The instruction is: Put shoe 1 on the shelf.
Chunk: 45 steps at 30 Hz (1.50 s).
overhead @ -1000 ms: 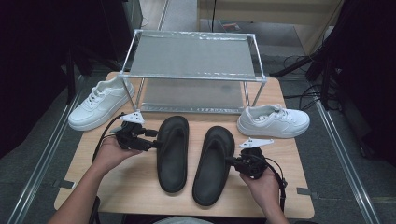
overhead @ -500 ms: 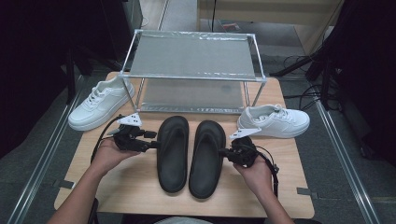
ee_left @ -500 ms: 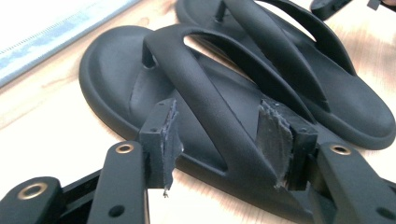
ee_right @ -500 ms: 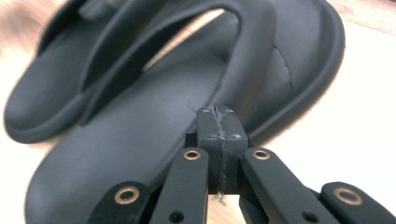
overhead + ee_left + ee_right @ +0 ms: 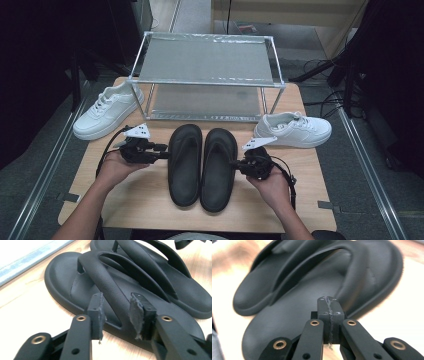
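Note:
Two black flip-flops lie side by side mid-table, the left one (image 5: 185, 165) touching the right one (image 5: 218, 167). My left gripper (image 5: 164, 149) is at the left flip-flop's outer edge. In the left gripper view it (image 5: 116, 315) is open, with that flip-flop's strap (image 5: 110, 287) running between the two pads. My right gripper (image 5: 234, 164) meets the outer edge of the right flip-flop. In the right gripper view it (image 5: 328, 307) is shut with nothing between the pads, its tip against the right flip-flop (image 5: 299, 307).
A white sneaker (image 5: 107, 110) lies at the table's left and another (image 5: 295, 128) at its right. A two-level metal shelf rack (image 5: 207, 60) stands at the back. Bare wooden table (image 5: 145, 200) stretches along the front edge.
The right flip-flop has slid left until it lies against the left one, with my shut right gripper moving left alongside it. The left gripper has stayed in place.

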Available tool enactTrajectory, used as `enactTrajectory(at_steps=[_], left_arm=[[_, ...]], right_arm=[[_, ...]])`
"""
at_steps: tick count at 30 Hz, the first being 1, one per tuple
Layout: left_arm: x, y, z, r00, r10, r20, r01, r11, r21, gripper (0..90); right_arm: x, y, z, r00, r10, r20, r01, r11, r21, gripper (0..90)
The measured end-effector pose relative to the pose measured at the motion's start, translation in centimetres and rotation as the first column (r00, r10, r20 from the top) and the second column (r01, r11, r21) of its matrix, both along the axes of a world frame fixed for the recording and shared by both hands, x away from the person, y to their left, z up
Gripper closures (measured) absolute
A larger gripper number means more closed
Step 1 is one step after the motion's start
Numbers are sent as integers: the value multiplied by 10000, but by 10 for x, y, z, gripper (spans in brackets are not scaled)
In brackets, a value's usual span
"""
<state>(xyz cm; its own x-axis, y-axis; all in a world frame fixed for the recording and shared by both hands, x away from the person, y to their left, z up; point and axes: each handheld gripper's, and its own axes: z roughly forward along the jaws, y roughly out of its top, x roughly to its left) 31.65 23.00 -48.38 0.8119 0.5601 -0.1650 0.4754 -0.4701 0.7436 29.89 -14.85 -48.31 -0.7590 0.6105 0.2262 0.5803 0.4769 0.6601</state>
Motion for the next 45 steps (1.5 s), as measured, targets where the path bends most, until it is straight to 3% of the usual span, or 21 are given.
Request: enactTrajectory(at_steps=[3, 9, 15, 17, 19, 22, 27, 33, 40, 45], left_arm=[[2, 2, -2, 9996, 125, -235, -125, 9999, -6, 705], [5, 4, -10, 9970, 342, -701, -333, 9993, 143, 747], [8, 0, -21, 9960, 440, -781, -380, 9962, 778, 710], [8, 0, -25, 9954, 417, -866, -344, 9958, 843, 726], [9, -3, -29, 9948, 318, -963, -204, 9929, 1171, 755], [8, -5, -29, 9965, 190, -818, -94, 9931, 1165, 791], [8, -8, -30, 9902, 324, -1359, -208, 9961, 858, 839], [2, -18, -29, 9902, -346, -1355, 461, 9955, 828, 832], [-5, -32, -29, 9882, -928, -1222, 1053, 9894, 997, 815], [-10, -44, -28, 9815, -1380, -1327, 1516, 9835, 983, 816]], right_arm=[[-3, 5, -3, 9997, 210, 82, -207, 9994, -269, 900], [2, 3, -2, 10000, 26, -29, -27, 9999, -153, 900], [9, 8, -4, 9999, 144, -78, -144, 9999, -22, 900], [12, 8, -4, 9998, 169, -115, -168, 9999, 6, 900], [13, 9, -4, 9998, 170, -90, -170, 9999, 1, 900], [15, 10, -4, 9999, 160, -23, -161, 9998, -69, 900], [19, 7, -4, 10000, 11, -86, -11, 10000, -11, 900], [27, -7, -5, 9985, -339, -432, 351, 9990, 267, 900], [32, -16, -6, 9969, -703, -341, 715, 9969, 329, 900], [36, -23, -6, 9941, -1070, -147, 1074, 9939, 270, 900]])
